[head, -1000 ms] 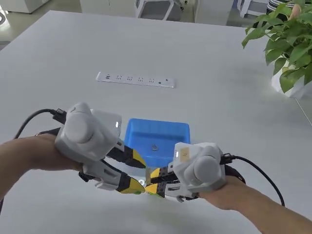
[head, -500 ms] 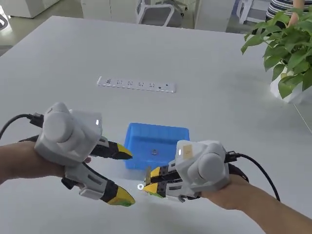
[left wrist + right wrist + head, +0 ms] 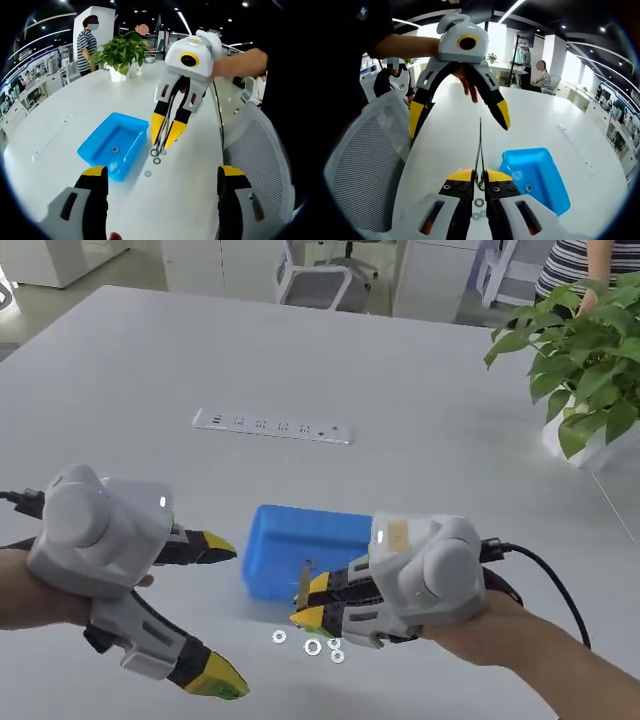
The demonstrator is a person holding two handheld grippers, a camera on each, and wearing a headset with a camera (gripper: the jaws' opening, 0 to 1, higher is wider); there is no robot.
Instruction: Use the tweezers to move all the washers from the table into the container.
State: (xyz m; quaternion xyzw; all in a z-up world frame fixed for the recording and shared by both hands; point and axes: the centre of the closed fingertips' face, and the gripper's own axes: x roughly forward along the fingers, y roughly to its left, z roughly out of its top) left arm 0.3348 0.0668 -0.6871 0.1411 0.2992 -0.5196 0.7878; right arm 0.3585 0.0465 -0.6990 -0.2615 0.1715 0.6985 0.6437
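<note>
The left claw [image 3: 240,622] is held to the left of the container [image 3: 290,540]. Its yellow-tipped jaws are spread wide and nothing is held between them. The right claw [image 3: 303,603] is held low, just in front of the container's near wall. Its jaws are pressed together on the tweezers [image 3: 480,145], which project forward from between them. In the left gripper view the tweezers' tips are seen down among a small cluster of washers [image 3: 156,160]. Whether one of them is pinched cannot be told. Each claw is grasped by a hand, and a black cable [image 3: 545,585] is seen trailing from the right one.

The container is a shallow blue tray set flat on the surface [image 3: 430,450]. One washer [image 3: 115,149] is seen lying on its floor. A few more washers are scattered on the surface just beside the container's near wall, under the right claw's tips.

The surface is a broad, pale grey tabletop. A white power strip [image 3: 273,427] is laid on it well beyond the container, and a potted plant [image 3: 580,370] is placed at its far right edge. A mesh-backed chair [image 3: 260,150] is drawn up at the near edge. Behind, an open office with ceiling lights is seen, with people [image 3: 542,75] standing and seated in it.
</note>
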